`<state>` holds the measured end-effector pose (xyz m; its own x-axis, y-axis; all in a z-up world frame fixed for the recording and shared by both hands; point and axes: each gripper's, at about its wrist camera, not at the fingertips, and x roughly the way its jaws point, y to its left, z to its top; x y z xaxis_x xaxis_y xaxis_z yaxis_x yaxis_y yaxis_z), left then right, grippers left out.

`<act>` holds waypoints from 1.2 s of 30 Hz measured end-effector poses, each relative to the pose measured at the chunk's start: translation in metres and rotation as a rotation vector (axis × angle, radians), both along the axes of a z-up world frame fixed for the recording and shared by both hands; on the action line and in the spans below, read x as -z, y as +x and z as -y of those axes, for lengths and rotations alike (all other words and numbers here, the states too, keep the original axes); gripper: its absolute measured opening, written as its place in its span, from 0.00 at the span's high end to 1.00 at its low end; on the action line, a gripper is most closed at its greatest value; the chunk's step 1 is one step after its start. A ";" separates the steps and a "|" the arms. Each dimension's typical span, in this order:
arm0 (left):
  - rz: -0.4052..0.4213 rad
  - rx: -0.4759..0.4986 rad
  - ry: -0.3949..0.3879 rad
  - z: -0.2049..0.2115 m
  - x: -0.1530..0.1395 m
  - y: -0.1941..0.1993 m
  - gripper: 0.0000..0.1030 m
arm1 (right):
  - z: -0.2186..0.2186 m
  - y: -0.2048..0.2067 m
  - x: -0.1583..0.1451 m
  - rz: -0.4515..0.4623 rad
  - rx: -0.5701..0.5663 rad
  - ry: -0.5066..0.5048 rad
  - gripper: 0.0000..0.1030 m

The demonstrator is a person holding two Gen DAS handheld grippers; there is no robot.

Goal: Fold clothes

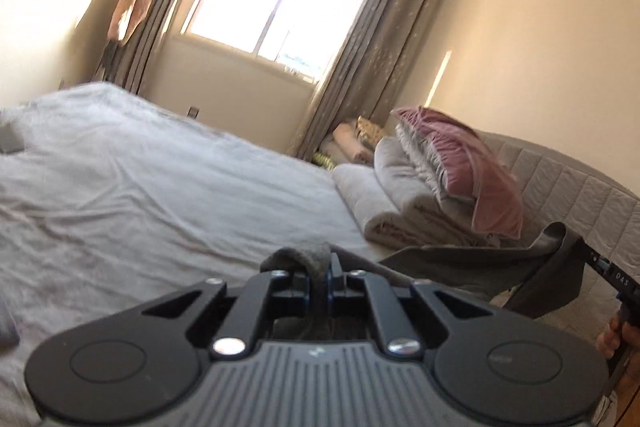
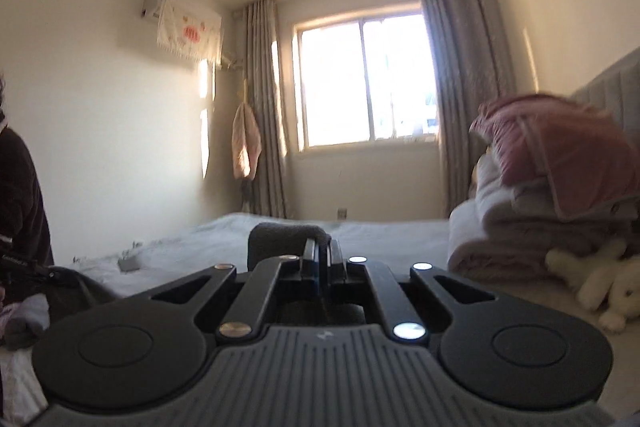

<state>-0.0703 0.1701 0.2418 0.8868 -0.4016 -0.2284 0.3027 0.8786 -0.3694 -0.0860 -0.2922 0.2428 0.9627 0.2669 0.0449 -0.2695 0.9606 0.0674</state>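
A dark grey garment (image 1: 472, 267) hangs stretched between my two grippers above the bed (image 1: 140, 187). My left gripper (image 1: 319, 273) is shut on one edge of it; a fold of the cloth sticks up between the fingers. In the left wrist view the right gripper (image 1: 600, 267) shows at the far right, holding the other end. In the right wrist view my right gripper (image 2: 322, 255) is shut on a bunched fold of the grey garment (image 2: 280, 235). More of the cloth (image 2: 76, 283) trails to the lower left.
A stack of folded blankets (image 1: 400, 195) with a pink pillow (image 1: 472, 163) on top sits at the head of the bed by the padded headboard (image 1: 580, 195). A white plush toy (image 2: 600, 279) lies beside it. A small grey object (image 2: 129, 263) lies on the sheet. The person (image 2: 20, 195) stands at left.
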 end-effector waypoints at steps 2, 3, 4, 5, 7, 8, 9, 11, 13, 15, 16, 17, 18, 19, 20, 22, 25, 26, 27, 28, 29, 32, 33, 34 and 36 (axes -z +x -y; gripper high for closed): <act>0.084 0.026 0.029 0.005 -0.034 -0.017 0.93 | 0.017 -0.025 -0.029 0.096 0.031 0.016 0.96; 0.135 0.040 0.051 0.010 -0.050 -0.026 0.93 | 0.023 -0.038 -0.043 0.147 0.040 0.017 0.96; 0.180 0.053 0.068 0.015 -0.065 -0.034 0.93 | 0.028 -0.051 -0.055 0.195 0.046 0.018 0.96; 0.218 0.064 0.080 0.019 -0.078 -0.041 0.93 | 0.033 -0.063 -0.067 0.239 0.052 0.018 0.96; 0.280 0.094 0.095 0.026 -0.101 -0.052 0.93 | 0.040 -0.082 -0.084 0.312 0.065 0.026 0.96; 0.303 0.109 0.104 0.030 -0.109 -0.055 0.93 | 0.044 -0.088 -0.090 0.342 0.072 0.034 0.96; 0.322 0.124 0.115 0.033 -0.117 -0.056 0.93 | 0.047 -0.094 -0.095 0.369 0.081 0.040 0.96; 0.344 0.138 0.146 0.042 -0.127 -0.052 0.93 | 0.052 -0.096 -0.100 0.401 0.109 0.050 0.97; 0.349 0.128 0.194 0.052 -0.128 -0.038 0.93 | 0.060 -0.082 -0.100 0.400 0.135 0.064 0.97; 0.333 0.098 0.258 0.065 -0.120 -0.010 0.93 | 0.068 -0.057 -0.094 0.361 0.161 0.084 0.97; 0.318 0.073 0.306 0.074 -0.111 0.012 0.92 | 0.069 -0.042 -0.089 0.336 0.175 0.087 0.97; 0.301 0.046 0.353 0.083 -0.100 0.035 0.88 | 0.067 -0.024 -0.081 0.311 0.207 0.073 0.96; 0.269 0.021 0.396 0.093 -0.084 0.064 0.84 | 0.061 -0.003 -0.069 0.284 0.259 0.034 0.96; 0.217 0.010 0.432 0.105 -0.063 0.097 0.80 | 0.054 0.021 -0.053 0.247 0.310 -0.010 0.97; 0.144 -0.002 0.459 0.114 -0.040 0.130 0.63 | 0.052 0.048 -0.034 0.189 0.335 -0.026 0.96; -0.102 -0.031 0.455 0.121 0.015 0.194 0.60 | 0.052 0.103 0.015 0.026 0.371 -0.024 0.96; -0.284 -0.049 0.392 0.113 0.076 0.211 0.66 | 0.041 0.157 0.099 -0.287 0.510 -0.210 0.95; -0.298 -0.033 0.364 0.108 0.088 0.202 0.62 | 0.040 0.162 0.123 -0.357 0.527 -0.254 0.95; -0.316 -0.022 0.341 0.103 0.099 0.193 0.61 | 0.043 0.157 0.141 -0.387 0.528 -0.246 0.93; -0.345 -0.025 0.334 0.102 0.108 0.183 0.61 | 0.049 0.154 0.150 -0.426 0.527 -0.224 0.85; -0.379 -0.040 0.329 0.100 0.115 0.174 0.61 | 0.056 0.156 0.154 -0.488 0.522 -0.207 0.84; -0.439 -0.037 0.269 0.095 0.129 0.143 0.60 | 0.063 0.151 0.143 -0.530 0.485 -0.118 0.78; -0.458 -0.019 0.247 0.095 0.132 0.132 0.59 | 0.062 0.148 0.140 -0.543 0.450 -0.080 0.69; -0.480 -0.005 0.235 0.097 0.136 0.122 0.58 | 0.061 0.144 0.137 -0.556 0.415 -0.042 0.46; -0.524 0.022 0.212 0.101 0.143 0.101 0.56 | 0.058 0.138 0.133 -0.587 0.346 0.025 0.32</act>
<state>0.0309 0.0687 0.0984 0.6251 -0.3158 -0.7138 0.1454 0.9456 -0.2910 0.0518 -0.3498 0.1102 0.8593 -0.0548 -0.5085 0.1404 0.9813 0.1316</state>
